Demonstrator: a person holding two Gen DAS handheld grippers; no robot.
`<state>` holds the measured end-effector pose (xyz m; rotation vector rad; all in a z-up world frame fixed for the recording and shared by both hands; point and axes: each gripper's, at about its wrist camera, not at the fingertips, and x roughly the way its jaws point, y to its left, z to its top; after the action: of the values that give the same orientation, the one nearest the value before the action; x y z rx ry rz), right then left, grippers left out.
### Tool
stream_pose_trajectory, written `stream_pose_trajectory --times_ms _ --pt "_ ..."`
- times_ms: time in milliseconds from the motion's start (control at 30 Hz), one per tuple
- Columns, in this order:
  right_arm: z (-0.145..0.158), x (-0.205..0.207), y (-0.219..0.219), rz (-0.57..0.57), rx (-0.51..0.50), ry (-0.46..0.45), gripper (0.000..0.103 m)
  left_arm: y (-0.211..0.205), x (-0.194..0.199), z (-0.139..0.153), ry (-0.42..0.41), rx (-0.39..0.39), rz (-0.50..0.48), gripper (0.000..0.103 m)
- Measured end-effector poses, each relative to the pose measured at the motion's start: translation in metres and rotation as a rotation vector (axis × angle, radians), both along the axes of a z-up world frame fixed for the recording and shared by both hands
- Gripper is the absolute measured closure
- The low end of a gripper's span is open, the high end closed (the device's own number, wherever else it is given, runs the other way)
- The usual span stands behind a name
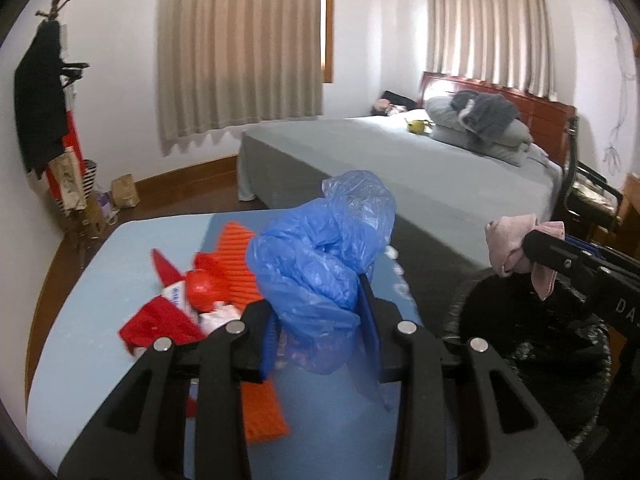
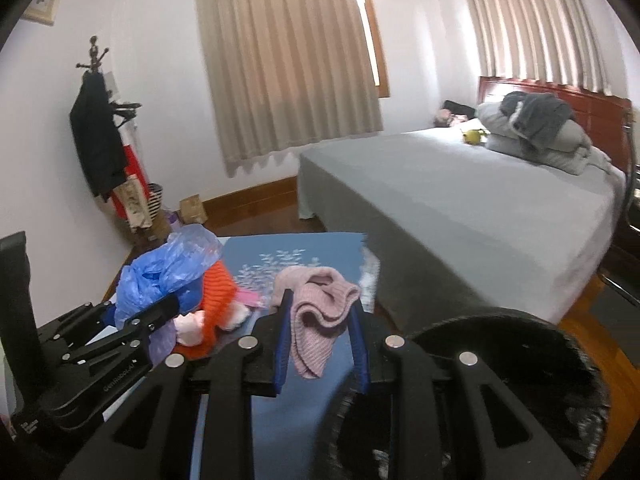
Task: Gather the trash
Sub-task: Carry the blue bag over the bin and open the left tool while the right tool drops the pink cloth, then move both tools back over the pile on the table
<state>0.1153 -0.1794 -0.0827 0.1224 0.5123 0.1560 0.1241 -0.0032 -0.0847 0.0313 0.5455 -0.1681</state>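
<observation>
While our left gripper [image 1: 320,340] clamps the blue plastic bag [image 1: 320,256] and our right gripper [image 2: 320,344] grips the pink knit cloth [image 2: 316,312], we judge both are being carried. Next, release them over the black bin [image 2: 500,380].

You are in a home bedroom. At one o'clock stands a made bed [image 2: 460,200] with a grey sheet, stacked pillows [image 2: 536,140] and a red wooden headboard [image 2: 560,96]. Beige curtains [image 2: 288,72] cover the window at twelve o'clock. At ten o'clock a coat stand [image 2: 94,120] holds dark clothes above the wooden floor [image 2: 592,344].
</observation>
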Motion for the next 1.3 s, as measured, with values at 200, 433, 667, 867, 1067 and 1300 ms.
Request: stream_pose_trajectory --times_ms 200,433,667,867,1067,1300 --pt "0.002 -0.023 -0.040 -0.098 -0.013 0.006 0.077 -0.040 -0.009 0.002 0.002 -0.011 -0.102 0.069" --pt "-0.007 -0.046 -0.079 -0.200 -0.024 0.033 0.077 -0.084 -0.016 -0.007 0.015 -0.017 -0.210 0.069" --pt "-0.017 -0.062 -0.110 -0.292 -0.019 0.069 0.077 -0.126 -0.016 -0.020 0.046 -0.023 -0.308 0.069" --pt "-0.025 -0.068 -0.133 -0.353 -0.014 0.100 0.072 -0.156 -0.016 -0.031 0.076 -0.031 -0.394 0.061" --pt "-0.024 -0.074 -0.142 -0.397 -0.032 0.093 0.047 -0.156 -0.020 -0.031 0.059 -0.034 -0.411 0.032" --pt "-0.016 -0.069 -0.130 -0.385 -0.063 0.052 0.006 -0.112 -0.017 -0.021 0.026 -0.013 -0.277 0.017"
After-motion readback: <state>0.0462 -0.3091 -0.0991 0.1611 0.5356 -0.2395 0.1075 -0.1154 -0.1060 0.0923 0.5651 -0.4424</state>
